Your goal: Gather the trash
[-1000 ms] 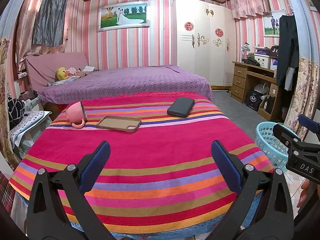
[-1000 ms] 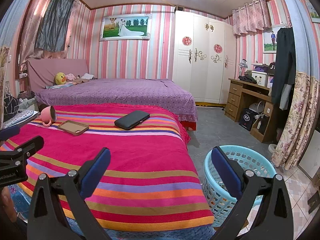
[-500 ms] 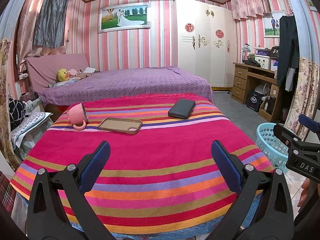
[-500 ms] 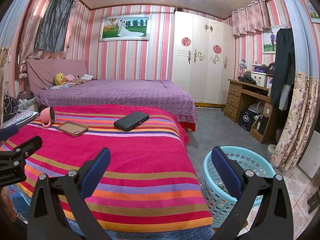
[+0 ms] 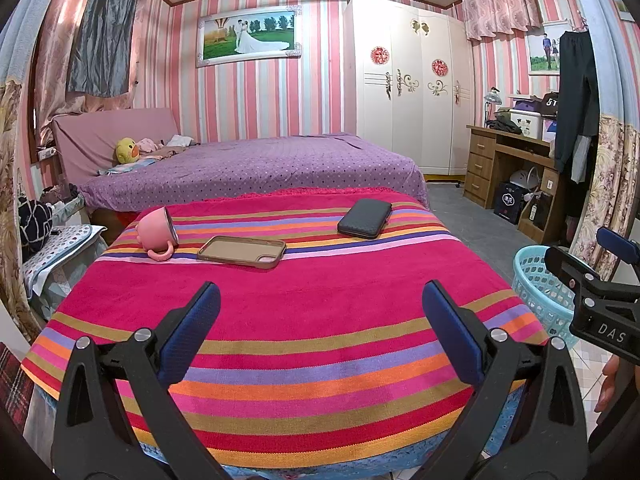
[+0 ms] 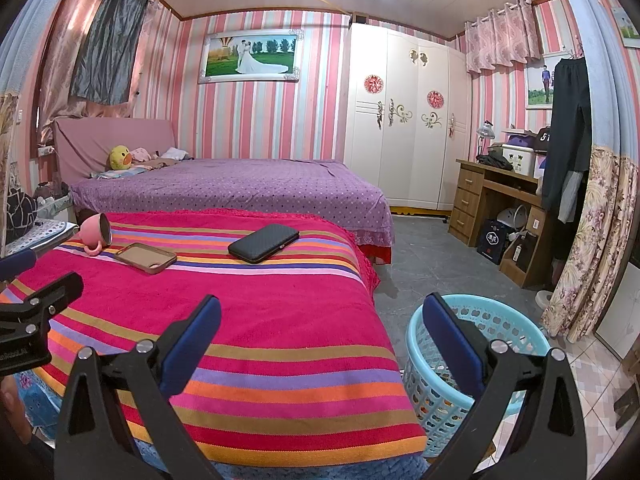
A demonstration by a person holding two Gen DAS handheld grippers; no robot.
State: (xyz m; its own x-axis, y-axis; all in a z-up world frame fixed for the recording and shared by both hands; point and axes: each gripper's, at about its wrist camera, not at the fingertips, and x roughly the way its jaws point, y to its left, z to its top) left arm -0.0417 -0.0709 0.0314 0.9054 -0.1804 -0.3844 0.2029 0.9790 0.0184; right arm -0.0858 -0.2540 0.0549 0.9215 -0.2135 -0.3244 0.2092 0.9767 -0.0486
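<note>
A table draped in a pink striped cloth (image 5: 280,320) carries a tipped pink mug (image 5: 157,231), a tan phone case (image 5: 242,251) and a black wallet (image 5: 365,218). Both the left claw (image 5: 320,320) and right claw (image 6: 322,322) hover wide open, empty; the light blue plastic basket (image 6: 516,322) stands on the floor just beside the table.

My striped blanket-covered table (image 5: 304,320), far left a tipped pink mug (image 5: 157,232), beside it a phone case (image 5: 242,251), far right a black wallet (image 5: 365,218)
</note>
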